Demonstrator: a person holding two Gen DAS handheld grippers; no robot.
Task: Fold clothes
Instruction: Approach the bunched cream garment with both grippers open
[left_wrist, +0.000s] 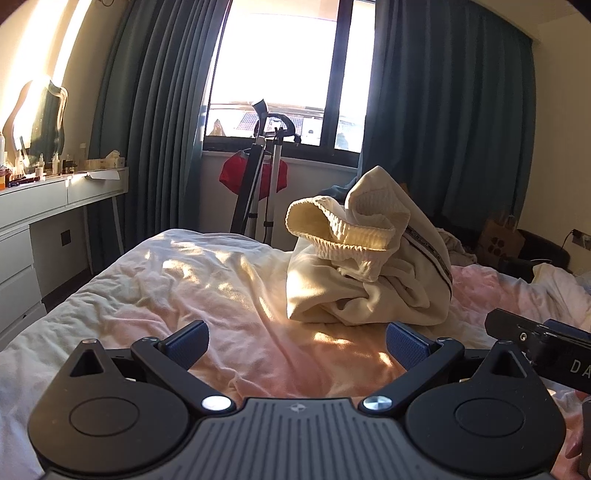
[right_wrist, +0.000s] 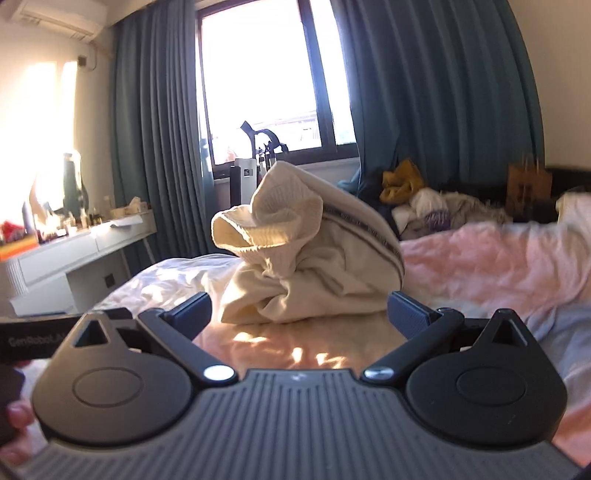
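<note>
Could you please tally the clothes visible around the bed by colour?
Cream: 1, the bunched garment on the bed
Red: 1, the garment hanging by the window
Mustard yellow: 1, the crumpled garment beyond the bed
Total: 3

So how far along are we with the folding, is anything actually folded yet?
Nothing looks folded yet. The cream garment sits in a crumpled heap on the bed, waistband sticking up. Nothing is in hand: the left gripper and right gripper are both open and empty, short of the heap. Left to do: grasp it, spread it flat, fold it. More clothes are piled at the far side.
</note>
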